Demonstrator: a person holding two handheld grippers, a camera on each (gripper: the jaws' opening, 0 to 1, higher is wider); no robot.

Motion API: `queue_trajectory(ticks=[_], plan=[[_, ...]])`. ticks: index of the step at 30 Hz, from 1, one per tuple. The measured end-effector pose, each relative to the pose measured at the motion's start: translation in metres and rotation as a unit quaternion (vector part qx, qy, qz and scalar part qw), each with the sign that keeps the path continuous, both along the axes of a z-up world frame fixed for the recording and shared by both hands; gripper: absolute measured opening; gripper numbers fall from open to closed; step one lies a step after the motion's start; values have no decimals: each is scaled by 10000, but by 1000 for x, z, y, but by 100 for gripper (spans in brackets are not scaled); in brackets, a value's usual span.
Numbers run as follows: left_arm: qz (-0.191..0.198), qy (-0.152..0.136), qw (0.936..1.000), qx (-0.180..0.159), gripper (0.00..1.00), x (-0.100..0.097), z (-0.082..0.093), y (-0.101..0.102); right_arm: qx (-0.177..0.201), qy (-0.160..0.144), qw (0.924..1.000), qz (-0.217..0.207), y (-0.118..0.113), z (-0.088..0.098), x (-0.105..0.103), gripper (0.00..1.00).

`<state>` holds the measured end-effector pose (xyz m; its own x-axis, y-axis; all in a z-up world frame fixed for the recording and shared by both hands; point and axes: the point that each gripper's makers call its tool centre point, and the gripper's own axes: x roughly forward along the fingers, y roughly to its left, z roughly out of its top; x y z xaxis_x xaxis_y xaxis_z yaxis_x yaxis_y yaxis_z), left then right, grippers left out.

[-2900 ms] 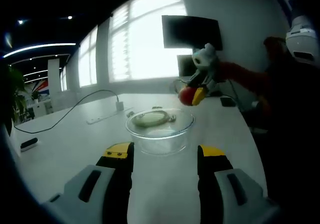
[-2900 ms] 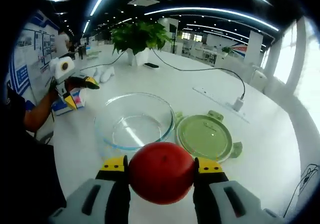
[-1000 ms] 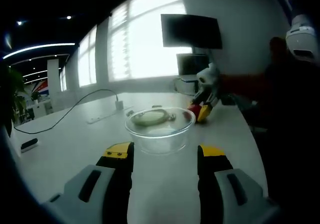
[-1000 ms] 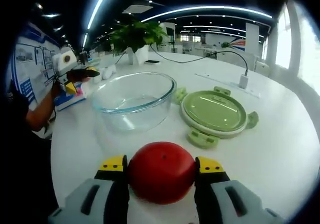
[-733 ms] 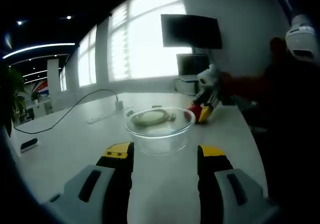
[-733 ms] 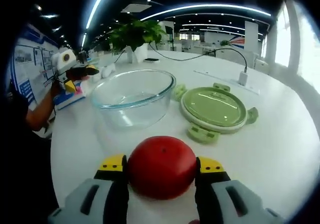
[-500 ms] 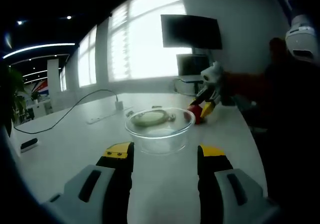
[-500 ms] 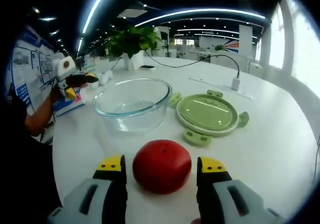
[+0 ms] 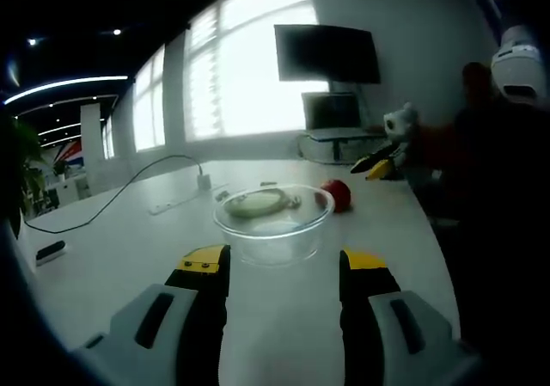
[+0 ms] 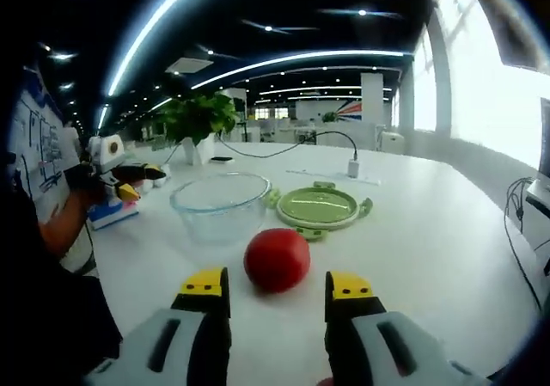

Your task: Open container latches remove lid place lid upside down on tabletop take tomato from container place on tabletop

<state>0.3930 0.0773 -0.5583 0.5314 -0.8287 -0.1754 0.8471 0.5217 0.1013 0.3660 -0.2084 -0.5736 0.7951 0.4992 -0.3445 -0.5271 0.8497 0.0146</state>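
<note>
Right gripper view: the right gripper (image 10: pixel 277 284) has its jaws apart. The tomato (image 10: pixel 277 260) sits on the table (image 10: pixel 430 231), near the glass bowl (image 10: pixel 221 204) and green lid (image 10: pixel 320 206). The left gripper (image 9: pixel 282 261) has its jaws apart too.

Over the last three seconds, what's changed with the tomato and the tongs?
The right tongs carried the tomato down beside the glass bowl, set it on the tabletop, opened and drew back. The tomato now sits free, jaws apart on either side. The bowl, the green lid lying beside it and the left tongs, open before the bowl, stayed as they were.
</note>
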Motion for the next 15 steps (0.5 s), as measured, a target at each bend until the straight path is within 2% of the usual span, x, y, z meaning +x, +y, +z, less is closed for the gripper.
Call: queue_trajectory(ticks=[1,6,9,13,15], plan=[[-15,-1,10000,6,45,-1,0,-1,34,10,10000,-38,-11,1,6,35],[-18,-16,10000,29,45,-1,0,-1,-233,13,9997,-7,-3,5,-6,29],[-3,-41,10000,11,45,-1,1,0,70,-2,10000,-49,2,8,-12,28],[7,-52,10000,50,45,-1,0,0,109,37,9998,-134,-2,5,-13,26],[-6,-74,10000,64,45,-2,0,-1,319,86,9991,-277,-6,4,-14,21]])
